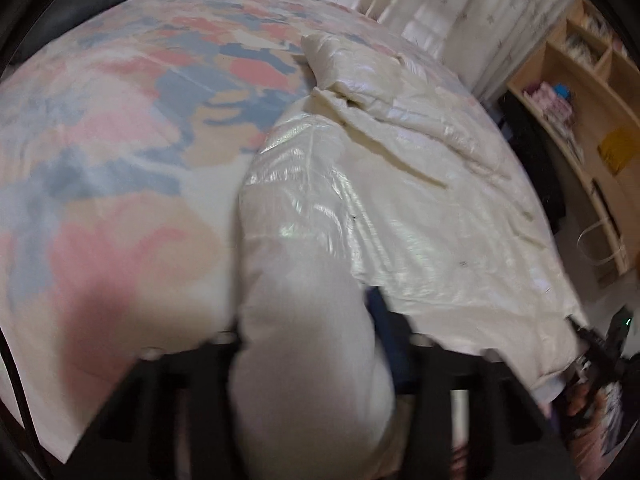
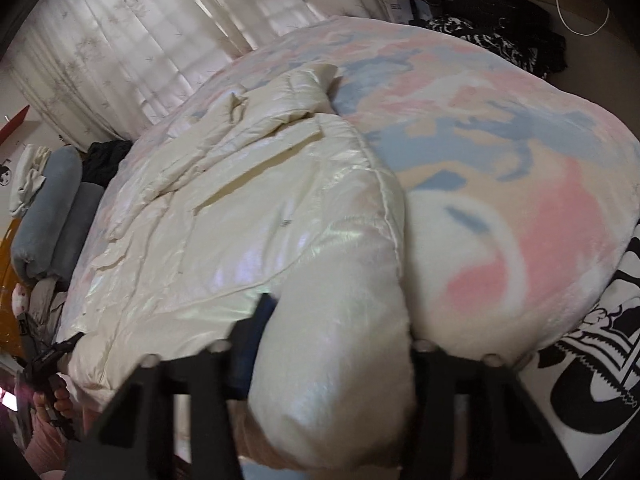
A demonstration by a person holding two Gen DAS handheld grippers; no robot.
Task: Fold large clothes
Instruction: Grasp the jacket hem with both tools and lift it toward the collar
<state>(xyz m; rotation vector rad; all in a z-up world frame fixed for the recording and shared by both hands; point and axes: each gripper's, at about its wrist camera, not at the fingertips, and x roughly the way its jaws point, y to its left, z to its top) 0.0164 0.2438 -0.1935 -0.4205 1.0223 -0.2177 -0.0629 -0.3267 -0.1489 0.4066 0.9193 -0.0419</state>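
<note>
Left wrist view: cream puffer jacket, glossy quilted fabric, spread on a bed over a pastel blanket patterned in pink, blue and beige. The jacket's near bottom corner, a thick padded fold, is clamped between the fingers of the left gripper; jaws drawn in against the fabric, a blue pad visible on the right finger. The hood or collar end lies at the far side of the bed, near the white curtain. Wooden shelving unit stands to the right, holding small boxes and a yellow item. At the lower right edge, the right gripper appears at the jacket's other hem corner; frame motion-blurred there. Right wrist view: same jacket lying across the blanket, hood end toward the curtain. The right gripper pinches the near hem corner, the padded fold bulging between its black fingers. Grey-blue rolled bolsters lie at the left, beyond the bed's edge. A black-and-white printed fabric lies at the lower right. The left gripper shows at the lower left edge, at the jacket's far hem corner.
</note>
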